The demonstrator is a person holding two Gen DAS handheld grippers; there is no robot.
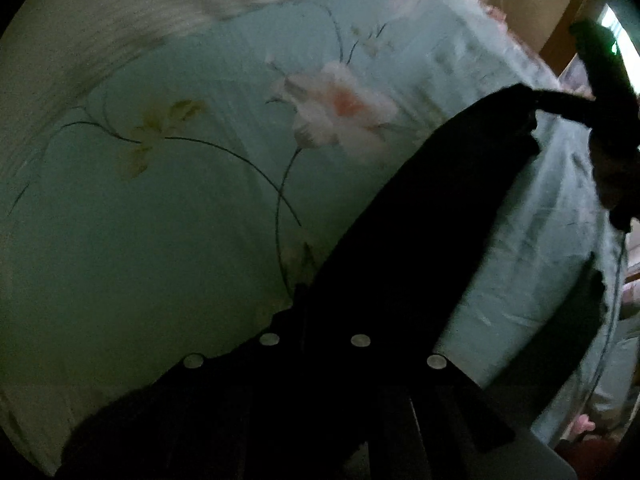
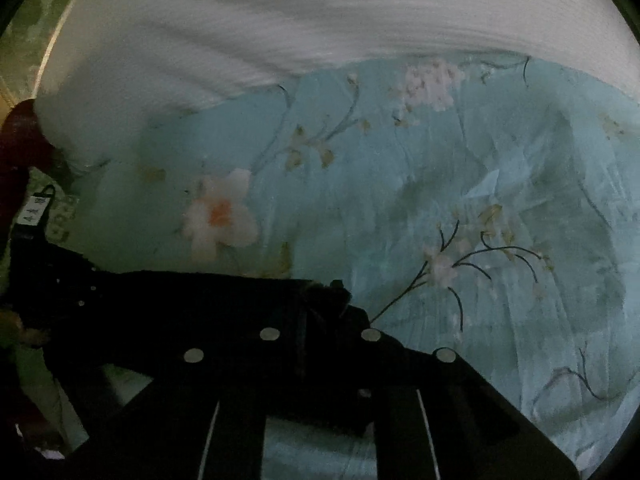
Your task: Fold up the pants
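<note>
Pants, black and very dark in both views, lie stretched across a bed covered with a pale teal sheet printed with white and orange flowers and thin dark stems. In the left wrist view the cloth runs as a long band from the bottom centre of the frame up to the upper right. There the left hand-held gripper has its two fingers drawn together on the near end of the band, clamped on the fabric, though the dark cloth hides the exact pinch. At the far end of the band, at the right edge of that frame, the right hand-held gripper shows as a dark shape with a small green light, meeting the cloth.

In the right wrist view the pants run from the left edge to the bottom centre, where the right hand-held gripper has its fingers nearly together around a bunched fold of black fabric. At the left edge of this frame the other gripper's dark body carries a small white label; its writing is too blurred to read. A white ribbed blanket fills the top of this frame, lying over the sheet. No brand or readable text shows anywhere else.
</note>
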